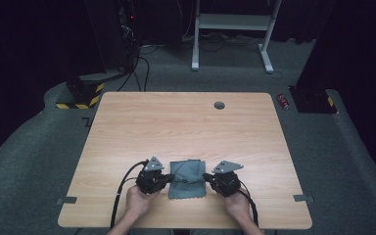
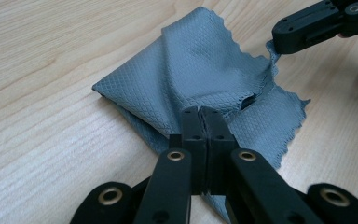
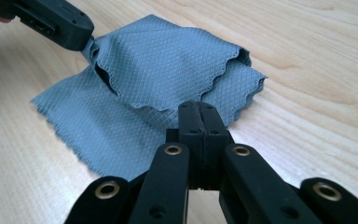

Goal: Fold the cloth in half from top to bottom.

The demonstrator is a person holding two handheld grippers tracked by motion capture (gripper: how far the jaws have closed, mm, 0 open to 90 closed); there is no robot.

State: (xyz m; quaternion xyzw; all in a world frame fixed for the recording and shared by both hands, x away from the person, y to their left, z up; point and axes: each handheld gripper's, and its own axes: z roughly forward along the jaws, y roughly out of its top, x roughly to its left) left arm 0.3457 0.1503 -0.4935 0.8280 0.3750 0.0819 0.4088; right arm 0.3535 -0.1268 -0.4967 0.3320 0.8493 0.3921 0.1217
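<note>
Grey textured cloth (image 1: pixel 188 178) lies partly folded on the wooden table (image 1: pixel 186 127), near the table's front edge and roughly centred along it. The left hand-held gripper (image 1: pixel 172 177) is at the cloth's left edge; its jaws are pressed together on a pinch of the fabric, seen in the left gripper view (image 2: pixel 204 112). The right hand-held gripper (image 1: pixel 206 177) is at the cloth's right edge, jaws likewise clamped together on the fabric (image 3: pixel 200 108). Between the two grips, an upper layer of cloth with a scalloped edge (image 3: pixel 168 60) overlaps the lower layer, which rests flat on the table.
</note>
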